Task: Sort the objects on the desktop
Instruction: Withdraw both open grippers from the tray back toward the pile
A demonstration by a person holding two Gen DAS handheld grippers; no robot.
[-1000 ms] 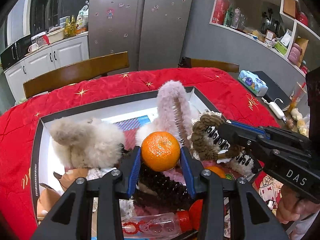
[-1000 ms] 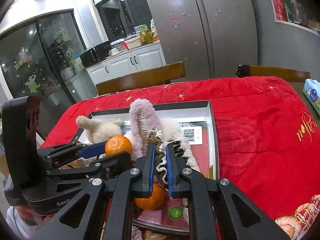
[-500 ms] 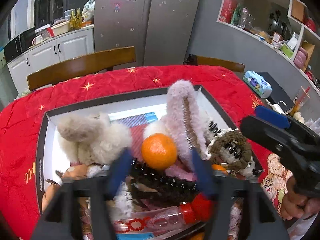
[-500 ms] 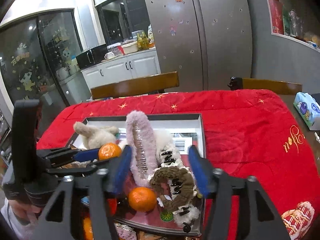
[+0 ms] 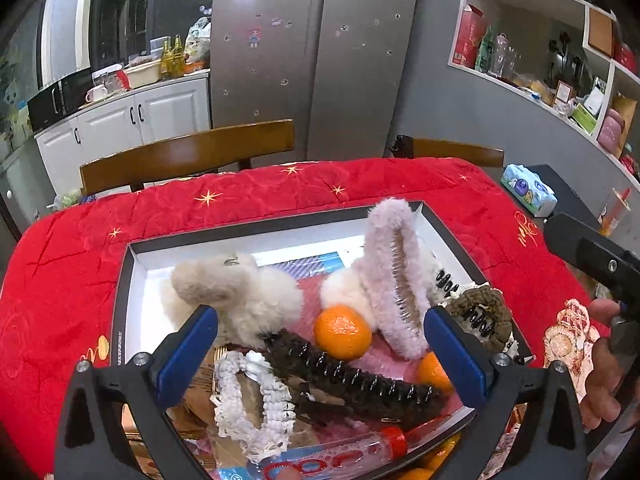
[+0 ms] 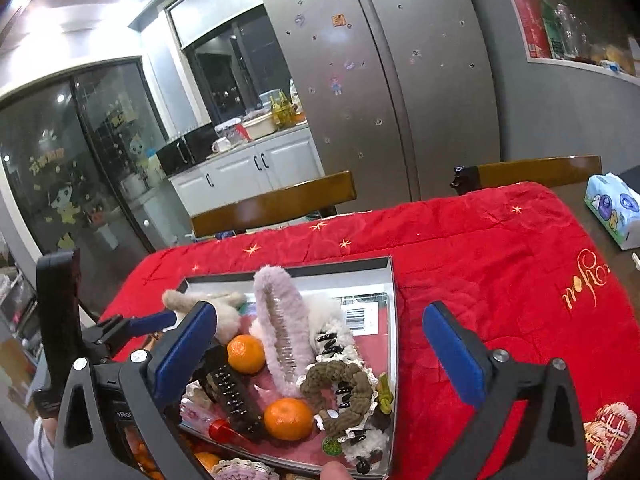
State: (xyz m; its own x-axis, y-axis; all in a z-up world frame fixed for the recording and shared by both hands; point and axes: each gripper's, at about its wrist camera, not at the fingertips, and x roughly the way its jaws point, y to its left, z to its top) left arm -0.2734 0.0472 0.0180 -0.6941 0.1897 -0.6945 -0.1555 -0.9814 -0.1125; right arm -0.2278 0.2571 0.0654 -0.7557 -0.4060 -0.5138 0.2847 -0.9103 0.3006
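Both grippers, left (image 5: 320, 344) and right (image 6: 320, 344), spread wide, empty, above the gift box (image 5: 248, 229) on the red tablecloth (image 5: 256, 196); fridge (image 5: 312, 60) behind.

Right hand-held gripper (image 6: 320, 344) spread wide above tray (image 6: 392, 320).

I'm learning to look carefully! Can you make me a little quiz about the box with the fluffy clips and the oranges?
1. True or false: the left gripper is squeezing an orange.
2. How many oranges lie inside the box in the right wrist view?
3. The tall pink fluffy clip stands: A) in the box, B) on the red cloth, C) on a chair.

Key: 1 false, it is open. 2 two. 3 A.
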